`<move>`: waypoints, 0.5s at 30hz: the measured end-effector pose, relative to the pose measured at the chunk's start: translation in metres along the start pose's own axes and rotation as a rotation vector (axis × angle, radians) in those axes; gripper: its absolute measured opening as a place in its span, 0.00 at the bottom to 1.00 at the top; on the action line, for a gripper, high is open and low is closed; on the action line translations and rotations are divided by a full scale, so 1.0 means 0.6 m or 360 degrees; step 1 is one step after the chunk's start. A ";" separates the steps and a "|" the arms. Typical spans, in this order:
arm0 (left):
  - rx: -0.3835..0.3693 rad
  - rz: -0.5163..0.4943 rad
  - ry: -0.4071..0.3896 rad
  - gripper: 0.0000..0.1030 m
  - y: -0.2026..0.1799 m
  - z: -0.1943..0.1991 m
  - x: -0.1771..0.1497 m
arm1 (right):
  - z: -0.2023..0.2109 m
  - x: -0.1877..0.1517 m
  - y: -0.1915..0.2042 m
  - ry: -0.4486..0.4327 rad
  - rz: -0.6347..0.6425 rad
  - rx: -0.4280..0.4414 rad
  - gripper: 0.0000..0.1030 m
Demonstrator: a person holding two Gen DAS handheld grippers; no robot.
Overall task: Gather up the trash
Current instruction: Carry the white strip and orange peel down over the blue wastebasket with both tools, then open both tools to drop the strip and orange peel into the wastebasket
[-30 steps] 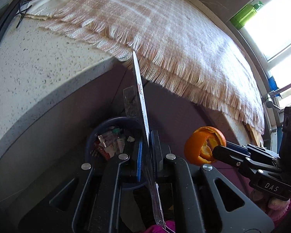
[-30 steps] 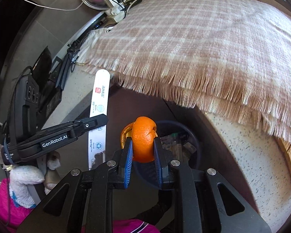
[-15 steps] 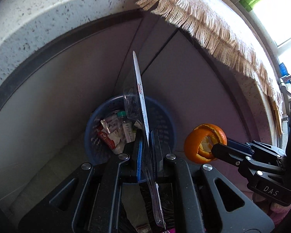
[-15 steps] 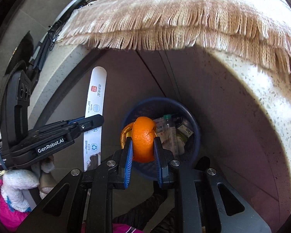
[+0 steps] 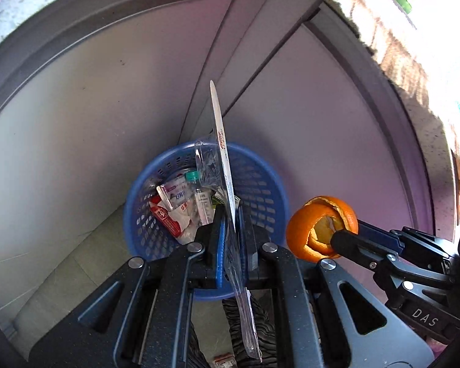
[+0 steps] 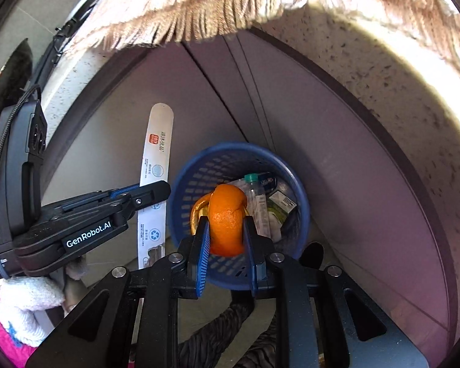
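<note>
Right wrist view showed the right hand-held gripper (image 6: 227, 233) clamped on one orange peel (image 6: 227, 217) above a round blue plastic basket (image 6: 300, 202) of wrappers; the left hand-held gripper (image 5: 230, 233) pinched one long white packaging card (image 5: 220, 141).

Above you the basket (image 6: 294, 184) mouth stands open, hemmed by cabinet doors (image 6: 352, 165) behind and the overhanging counter (image 6: 383, 70) with its fringe (image 6: 184, 12) overhead.

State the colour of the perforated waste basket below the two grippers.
Blue. The basket shows best in the right wrist view.
</note>
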State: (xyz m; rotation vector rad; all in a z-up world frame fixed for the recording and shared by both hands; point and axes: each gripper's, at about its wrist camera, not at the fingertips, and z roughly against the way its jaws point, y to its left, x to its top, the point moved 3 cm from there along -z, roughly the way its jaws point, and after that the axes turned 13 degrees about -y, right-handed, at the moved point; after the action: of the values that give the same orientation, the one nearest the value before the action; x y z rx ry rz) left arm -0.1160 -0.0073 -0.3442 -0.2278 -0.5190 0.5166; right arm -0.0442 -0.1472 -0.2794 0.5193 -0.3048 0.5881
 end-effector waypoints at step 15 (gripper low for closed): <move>0.0068 0.0004 0.0017 0.06 -0.009 0.007 0.011 | -0.010 0.004 0.015 0.0009 0.0071 -0.0022 0.20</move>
State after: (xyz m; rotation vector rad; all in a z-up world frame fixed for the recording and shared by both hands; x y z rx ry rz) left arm -0.1110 -0.0081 -0.3359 -0.1905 -0.4968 0.5282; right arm -0.0471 -0.1367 -0.2800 0.4985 -0.3158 0.6305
